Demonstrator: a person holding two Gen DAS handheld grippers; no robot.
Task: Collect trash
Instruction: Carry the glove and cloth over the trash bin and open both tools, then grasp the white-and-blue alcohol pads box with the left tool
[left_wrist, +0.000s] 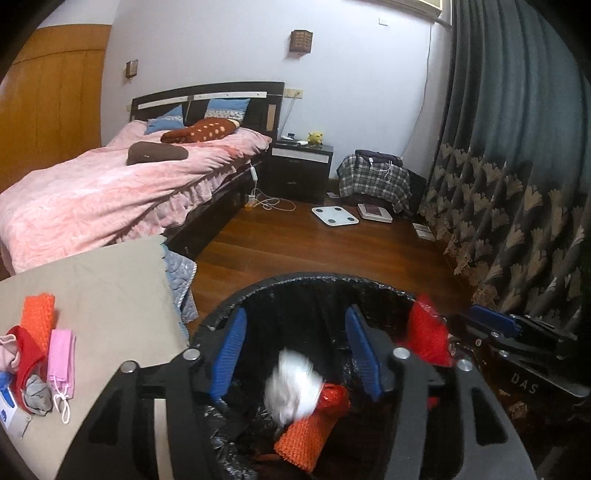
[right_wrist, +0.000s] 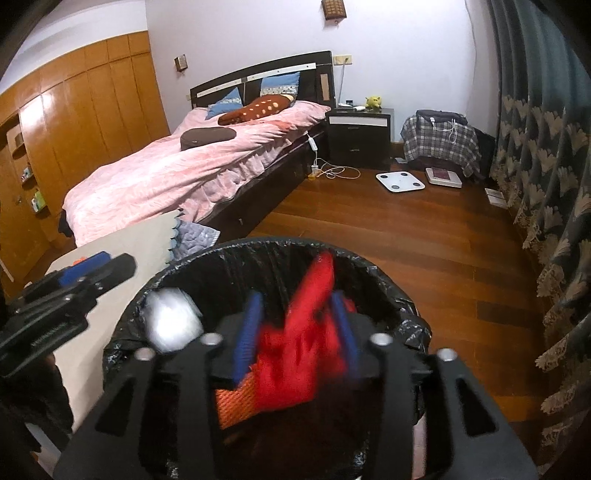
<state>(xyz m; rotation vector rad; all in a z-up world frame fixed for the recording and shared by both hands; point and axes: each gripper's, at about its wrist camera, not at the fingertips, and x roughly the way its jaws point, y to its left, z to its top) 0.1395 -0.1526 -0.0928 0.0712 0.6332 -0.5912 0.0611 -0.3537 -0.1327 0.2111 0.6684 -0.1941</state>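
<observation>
A bin lined with a black bag stands on the wood floor below both grippers. My left gripper is open above it; a blurred white wad is in the air below its fingers, over an orange knit piece and red wrapper inside. My right gripper is open over the bin with a blurred red cloth between its blue pads, loose. The white wad shows in the right wrist view too. More items lie on the beige table: orange knit, pink mask, red cloth.
A bed with a pink cover stands left. A dark nightstand, a white scale, a plaid-covered bag and a cable lie at the far wall. A patterned curtain hangs right.
</observation>
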